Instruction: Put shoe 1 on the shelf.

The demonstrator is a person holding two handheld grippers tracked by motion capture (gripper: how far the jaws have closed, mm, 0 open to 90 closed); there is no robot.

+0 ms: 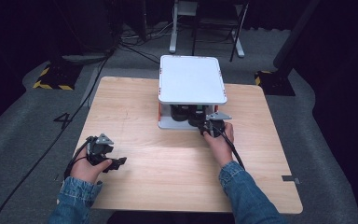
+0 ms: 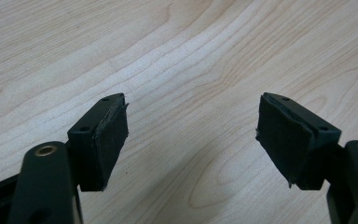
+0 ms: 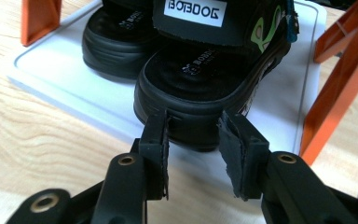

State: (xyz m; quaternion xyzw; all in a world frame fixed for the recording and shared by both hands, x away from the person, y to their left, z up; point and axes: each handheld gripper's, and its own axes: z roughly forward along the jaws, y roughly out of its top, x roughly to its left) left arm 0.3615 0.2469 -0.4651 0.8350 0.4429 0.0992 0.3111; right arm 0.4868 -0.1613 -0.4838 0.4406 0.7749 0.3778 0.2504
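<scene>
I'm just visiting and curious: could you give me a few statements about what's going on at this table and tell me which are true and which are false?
1. The right gripper is at the heel of a black sandal. True.
2. The sandals stand on the top shelf of the white rack. False: they sit on its lower tray, under the top shelf.
3. The left gripper holds a sandal. False: its jaws stand open over the bare wooden table, with nothing between them.
4. A second black sandal stands beside the first. True.
5. The rack's supports are blue. False: they are orange.
</scene>
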